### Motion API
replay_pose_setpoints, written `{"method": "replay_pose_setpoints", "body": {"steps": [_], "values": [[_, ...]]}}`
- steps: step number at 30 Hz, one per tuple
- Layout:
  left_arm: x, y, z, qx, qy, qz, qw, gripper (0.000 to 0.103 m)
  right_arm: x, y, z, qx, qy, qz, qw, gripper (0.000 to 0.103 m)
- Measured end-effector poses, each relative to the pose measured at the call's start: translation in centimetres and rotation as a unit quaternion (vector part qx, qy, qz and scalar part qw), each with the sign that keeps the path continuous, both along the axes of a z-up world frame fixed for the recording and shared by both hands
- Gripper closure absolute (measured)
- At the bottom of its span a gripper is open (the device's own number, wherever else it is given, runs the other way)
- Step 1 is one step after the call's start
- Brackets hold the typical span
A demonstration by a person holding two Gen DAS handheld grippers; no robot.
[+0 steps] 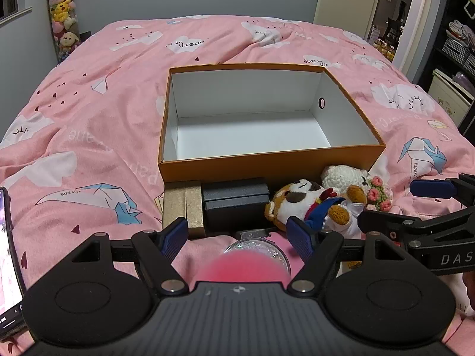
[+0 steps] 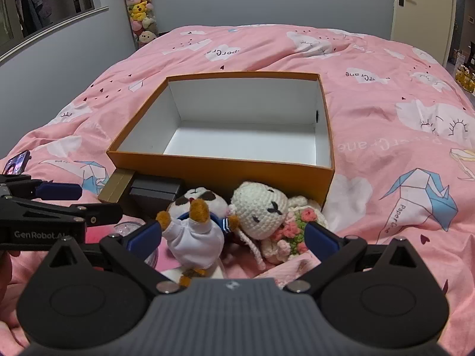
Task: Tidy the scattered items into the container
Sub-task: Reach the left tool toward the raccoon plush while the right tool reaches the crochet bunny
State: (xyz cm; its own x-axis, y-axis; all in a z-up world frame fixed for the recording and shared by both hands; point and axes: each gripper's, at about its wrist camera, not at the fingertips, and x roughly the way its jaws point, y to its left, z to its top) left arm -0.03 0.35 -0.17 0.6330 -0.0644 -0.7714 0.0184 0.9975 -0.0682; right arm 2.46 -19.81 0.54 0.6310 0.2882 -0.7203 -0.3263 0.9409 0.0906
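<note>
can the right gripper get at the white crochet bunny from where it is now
Probably yes. The right gripper is wide open just above the crochet bunny, nothing covering it. The plush dog lies against it between the pads, so it might get caught too.

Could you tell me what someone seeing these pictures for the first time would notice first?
The open orange box, white inside and empty, sits mid-bed on the pink quilt. Against its near wall lie a gold box, a dark box, a plush dog and a crocheted bunny. The left gripper and right gripper hang open over them.
</note>
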Motion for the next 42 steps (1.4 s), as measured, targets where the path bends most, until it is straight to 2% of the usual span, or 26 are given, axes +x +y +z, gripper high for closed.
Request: {"method": "replay_pose_setpoints", "body": {"steps": [23, 25, 30, 33, 36, 39, 42], "values": [[-0.1, 0.2, 0.1, -0.013, -0.001, -0.012, 0.9998, 0.017, -0.3, -0.3, 0.1, 0.016, -0.004, 0.005, 1.0, 0.001], [-0.2, 0.3, 0.4, -0.015, -0.001, -0.027, 0.9995, 0.018, -0.3, -0.4, 0.3, 0.024, -0.005, 0.015, 1.0, 0.006], [-0.2, 0.7, 1.0, -0.031, 0.0, -0.049, 0.9983, 0.033, 0.4, -0.7, 0.4, 0.044, 0.01, 0.042, 0.998, 0.025], [0.4, 1.1, 0.9, -0.048, 0.011, -0.052, 0.9974, 0.036, 0.9, -0.6, 0.3, 0.04, 0.02, 0.053, 0.998, 0.027], [1.4, 1.0, 1.0, -0.067, 0.021, -0.046, 0.9964, 0.039, 1.8, -0.9, 0.7, 0.026, 0.011, 0.052, 0.998, 0.03], [2.6, 0.7, 1.2, -0.098, 0.03, -0.039, 0.994, 0.048, 2.9, -1.3, 1.0, -0.002, 0.0, 0.057, 0.998, 0.034], [3.9, 0.1, 0.8, -0.123, 0.053, -0.039, 0.9902, 0.049, 4.0, -1.5, 0.7, -0.036, 0.001, 0.075, 0.997, 0.035]]}}
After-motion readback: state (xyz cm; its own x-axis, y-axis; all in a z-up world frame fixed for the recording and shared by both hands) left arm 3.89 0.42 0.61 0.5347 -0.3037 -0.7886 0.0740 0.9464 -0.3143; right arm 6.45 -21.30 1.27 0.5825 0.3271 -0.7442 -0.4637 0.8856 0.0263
